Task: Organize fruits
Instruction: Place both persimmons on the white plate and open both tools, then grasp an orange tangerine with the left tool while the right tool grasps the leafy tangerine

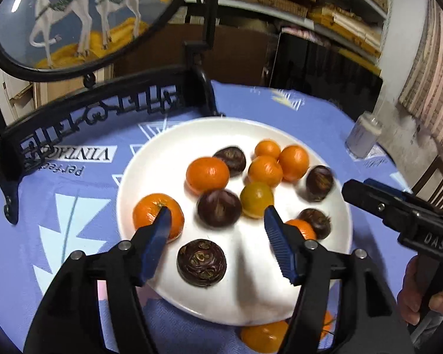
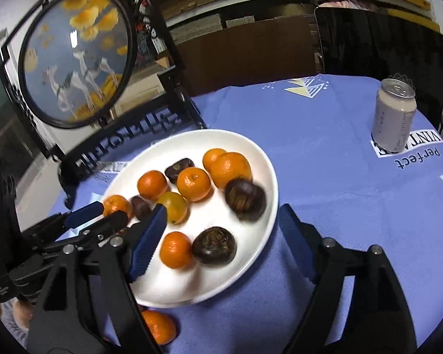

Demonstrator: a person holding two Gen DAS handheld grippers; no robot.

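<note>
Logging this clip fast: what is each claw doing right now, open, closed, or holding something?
Left claw: open, holding nothing, above the white plate.
Right claw: open, holding nothing, straddling the plate's rim.

Fruit plate [image 1: 150,159] at table centre, framed screen [image 1: 73,14] behind it

Tangerines [image 1: 207,174] & chestnuts [image 1: 218,211] lie mixed on plate; one loose tangerine [image 2: 158,326] on cloth [image 2: 325,177] just off near rim. Can [image 2: 394,115] stands well apart, far right. Screen's stand [image 1: 103,112] borders plate's far-left side.
</note>
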